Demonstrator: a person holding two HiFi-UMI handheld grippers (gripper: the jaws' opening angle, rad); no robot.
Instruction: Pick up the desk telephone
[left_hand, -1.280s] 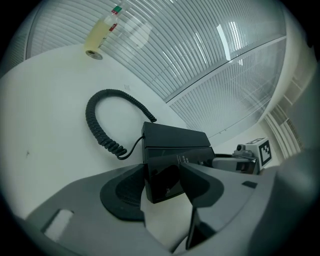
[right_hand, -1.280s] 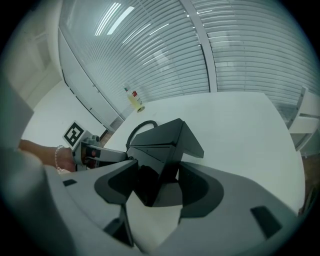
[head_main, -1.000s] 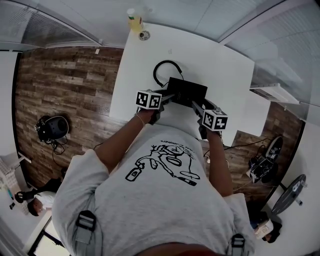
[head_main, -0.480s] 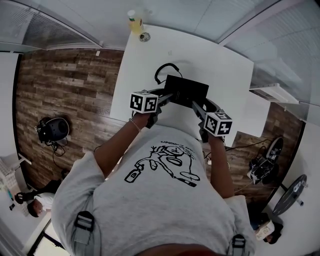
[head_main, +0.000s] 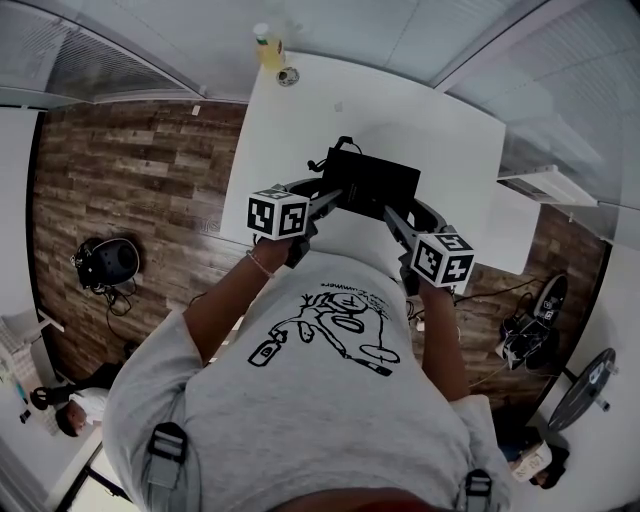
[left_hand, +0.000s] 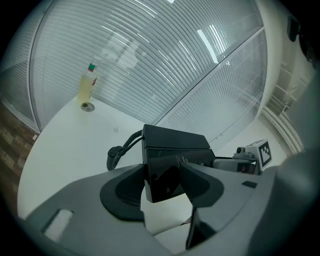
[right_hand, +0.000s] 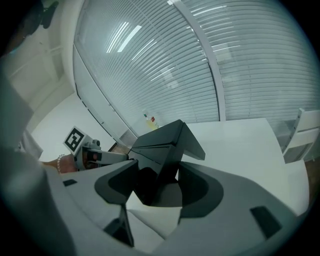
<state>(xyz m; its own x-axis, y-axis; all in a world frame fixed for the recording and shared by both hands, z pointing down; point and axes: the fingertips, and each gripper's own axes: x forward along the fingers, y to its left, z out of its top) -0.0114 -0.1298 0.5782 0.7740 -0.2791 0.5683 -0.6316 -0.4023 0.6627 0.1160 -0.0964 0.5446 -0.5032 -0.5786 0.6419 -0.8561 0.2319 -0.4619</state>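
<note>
Wood-plank flooring surrounds a white rectangular table (head_main: 440, 130) in the head view, with slatted blinds behind glass walls along the top of the frame. At the middle of that frame, a black desk telephone (head_main: 372, 183) hangs above the table top, carried between the two tongs. The left gripper (head_main: 335, 198) is clamped on the telephone's left end and the right gripper (head_main: 392, 215) on its right end.

In the left gripper view both dark pads press against the telephone (left_hand: 172, 150), one at each side of its lower corner. White table top shows beneath its bottom edge. A black coiled cord (left_hand: 120, 150) loops out from the telephone's left side. The right gripper view shows that gripper's jaws closed on the opposite corner of the telephone (right_hand: 162, 147), which tilts up toward the centre of the frame.

A clear plastic bottle of yellowish liquid (head_main: 267, 45) stands at the table's far corner, in the upper left of the head view, well apart from the telephone. A small round metal object (head_main: 288, 74) lies just beside it.
</note>
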